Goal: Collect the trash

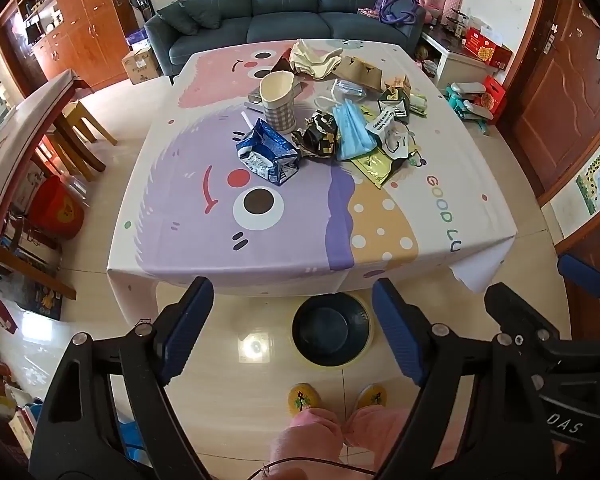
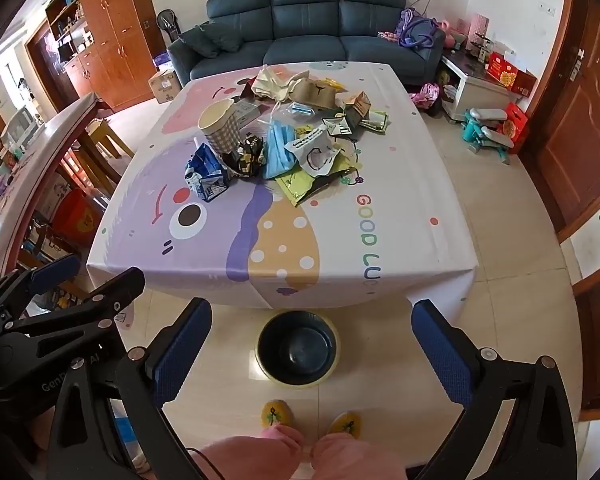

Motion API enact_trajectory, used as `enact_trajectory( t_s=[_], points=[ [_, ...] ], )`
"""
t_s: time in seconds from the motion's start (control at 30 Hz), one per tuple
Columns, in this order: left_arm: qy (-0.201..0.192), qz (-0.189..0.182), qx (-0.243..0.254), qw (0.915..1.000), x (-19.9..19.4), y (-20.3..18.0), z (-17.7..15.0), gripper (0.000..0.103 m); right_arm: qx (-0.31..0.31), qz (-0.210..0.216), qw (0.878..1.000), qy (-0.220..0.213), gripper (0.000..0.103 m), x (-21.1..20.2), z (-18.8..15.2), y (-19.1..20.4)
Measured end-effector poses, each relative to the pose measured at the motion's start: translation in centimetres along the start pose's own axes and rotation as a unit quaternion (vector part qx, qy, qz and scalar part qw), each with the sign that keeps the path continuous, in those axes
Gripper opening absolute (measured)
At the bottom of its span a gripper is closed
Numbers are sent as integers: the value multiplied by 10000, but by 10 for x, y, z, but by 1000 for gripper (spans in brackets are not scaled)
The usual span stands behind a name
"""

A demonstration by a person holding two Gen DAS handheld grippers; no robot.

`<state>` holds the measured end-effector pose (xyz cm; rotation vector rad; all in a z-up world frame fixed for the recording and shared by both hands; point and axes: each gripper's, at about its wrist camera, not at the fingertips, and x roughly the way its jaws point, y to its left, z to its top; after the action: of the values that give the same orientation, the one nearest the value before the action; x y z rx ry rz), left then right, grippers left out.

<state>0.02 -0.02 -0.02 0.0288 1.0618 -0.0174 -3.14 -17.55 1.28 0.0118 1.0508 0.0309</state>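
A heap of trash lies on the far half of the table point(image 1: 292, 240) point(image 2: 340, 240): a crushed blue milk carton point(image 1: 268, 154) point(image 2: 208, 174), a checked paper cup point(image 1: 278, 102) point(image 2: 220, 126), a blue face mask point(image 1: 352, 130) point(image 2: 280, 152), a black-gold wrapper point(image 1: 318, 138) point(image 2: 248, 156), green foil packets point(image 1: 374, 168) point(image 2: 304, 182) and brown paper bags point(image 1: 358, 72) point(image 2: 314, 94). A dark bin point(image 1: 331, 330) point(image 2: 297, 346) stands on the floor at the table's near edge. My left gripper point(image 1: 292, 312) and right gripper point(image 2: 312, 340) hang open and empty above the floor, short of the table.
A person's pink trouser legs and yellow slippers point(image 1: 304, 398) point(image 2: 276, 414) are below the bin. A dark sofa point(image 1: 292, 12) stands behind the table, a second table point(image 1: 16, 160) with stools to the left, toys and boxes point(image 1: 476, 100) to the right, a wooden door point(image 1: 560, 92) beyond.
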Motion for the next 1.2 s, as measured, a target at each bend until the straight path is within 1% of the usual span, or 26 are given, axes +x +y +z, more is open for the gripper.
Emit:
enact_trajectory(
  t_s=[0.07, 0.1, 0.13, 0.17, 0.27, 1.0, 1.2],
  points=[
    [10, -29, -31, 10000, 1, -1, 0, 78, -49, -31, 10000, -17, 102, -1, 0, 0],
    [19, -47, -39, 10000, 1, -2, 0, 77, -70, -30, 10000, -17, 102, 0, -1, 9],
    [26, -64, -42, 10000, 2, -3, 0, 76, -80, -40, 10000, -15, 102, 0, -2, 10],
    [19, -84, -14, 10000, 0, 5, -1, 75, -71, -46, 10000, -8, 102, 1, -1, 11],
    [17, -104, 9, 9999, -1, 4, -1, 73, 12, -24, 10000, 28, 101, 1, 0, 12],
    [57, -122, 57, 9999, 5, 0, 4, 73, 5, -17, 10000, 60, 95, 10, 9, 10],
    [49, -117, 111, 9999, 6, 1, 10, 73, 5, 7, 10000, 72, 90, 13, 9, 14]
  ],
)
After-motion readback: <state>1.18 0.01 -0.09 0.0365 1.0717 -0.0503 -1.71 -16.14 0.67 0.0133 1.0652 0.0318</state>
